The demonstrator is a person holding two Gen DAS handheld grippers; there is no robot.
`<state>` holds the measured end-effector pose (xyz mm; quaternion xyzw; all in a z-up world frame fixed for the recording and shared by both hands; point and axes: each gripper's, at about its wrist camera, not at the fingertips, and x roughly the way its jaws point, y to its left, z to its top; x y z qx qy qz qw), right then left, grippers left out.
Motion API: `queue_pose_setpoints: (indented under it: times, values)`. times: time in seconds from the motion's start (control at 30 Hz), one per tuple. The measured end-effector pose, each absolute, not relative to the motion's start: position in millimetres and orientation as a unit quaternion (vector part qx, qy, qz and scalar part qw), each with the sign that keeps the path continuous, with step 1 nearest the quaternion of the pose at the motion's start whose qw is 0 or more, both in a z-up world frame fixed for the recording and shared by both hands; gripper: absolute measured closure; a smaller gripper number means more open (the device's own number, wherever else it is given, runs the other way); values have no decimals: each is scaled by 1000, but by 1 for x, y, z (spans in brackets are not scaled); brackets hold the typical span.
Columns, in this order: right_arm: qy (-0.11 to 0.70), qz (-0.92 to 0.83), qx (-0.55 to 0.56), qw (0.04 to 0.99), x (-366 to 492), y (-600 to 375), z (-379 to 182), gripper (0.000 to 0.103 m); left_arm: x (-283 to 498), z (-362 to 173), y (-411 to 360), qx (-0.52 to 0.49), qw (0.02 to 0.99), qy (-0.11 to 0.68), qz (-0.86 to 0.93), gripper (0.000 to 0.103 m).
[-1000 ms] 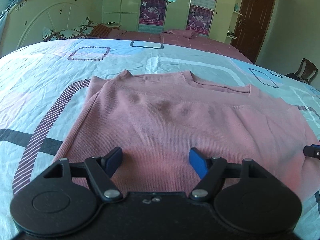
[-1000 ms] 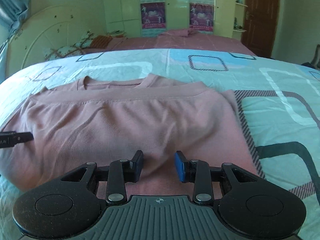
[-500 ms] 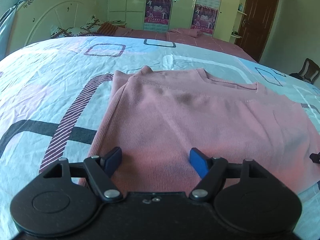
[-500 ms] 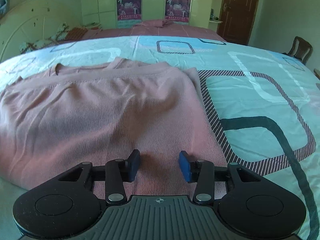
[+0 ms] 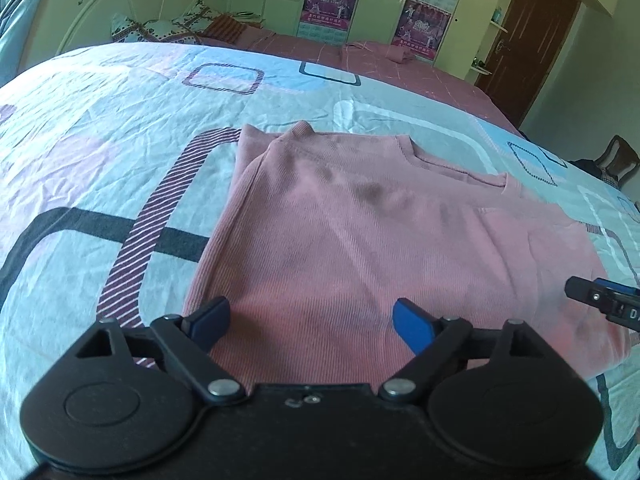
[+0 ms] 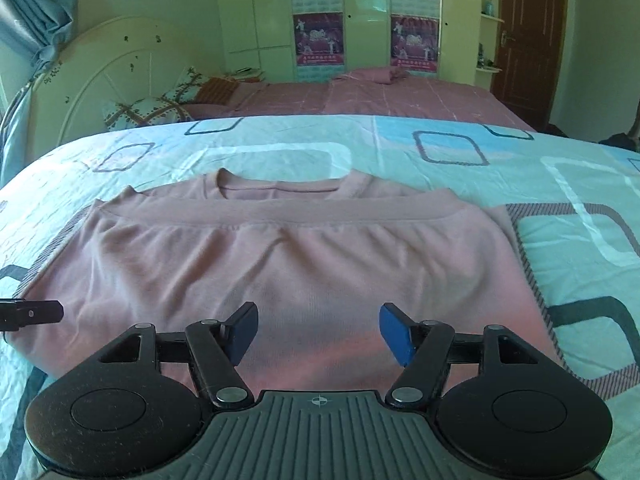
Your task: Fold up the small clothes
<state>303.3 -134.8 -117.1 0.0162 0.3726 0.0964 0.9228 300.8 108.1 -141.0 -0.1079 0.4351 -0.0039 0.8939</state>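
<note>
A: Sweater [image 6: 288, 264], pink, lies flat on the bedsheet [image 6: 460, 160]. It is folded once: the hem band lies across the far part, just near of the neckline, and the fold is at the near edge.

B: Where is the left gripper [image 5: 310, 320]?

A: It is over the near left part of the sweater. Its jaws are opening and already stand wide. Only the flat cloth shows between the blue pads; they pinch nothing.

B: And the right gripper [image 6: 318, 330]?

A: Over the near middle of the sweater, in its own view. Its jaws are opening too, with a wide gap, and no cloth is lifted between them. They hold nothing.

B: Do the grippers see each other?

A: Yes. A tip of the right one shows at the right edge of the left view, and a dark tip of the left one at the left edge of the right view.

B: What is farther?

A: A second bed [image 6: 380, 96] with a pink cover, then a wardrobe [image 6: 360, 20] with posters.
</note>
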Motion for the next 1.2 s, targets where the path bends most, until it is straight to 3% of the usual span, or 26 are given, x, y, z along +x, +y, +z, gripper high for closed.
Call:
queue_pose_setpoints:
  times: [0.43,0.67,0.9,1.0,1.07,1.2]
  values:
    - [346,137,25,928,333,-80,-108,36,254,-161,146,-297,843,449,9,15]
    - [391,121,-8,912,338,-68,-150,37,264,-173,145,-358,839,410,0,8]
    - [357,112,-9,927,335,-67,-143,36,288,-189,143,-411,846,340,-15,9]
    - [389,107,-17,915,343,-64,-161,36,300,-194,141,-420,849,321,-20,19]
    - [383,105,-31,917,342,-61,-161,36,307,-197,142,-423,849,316,-20,33]
    - [360,94,-11,928,338,-63,-146,36,315,-203,147,-433,845,314,-15,52]
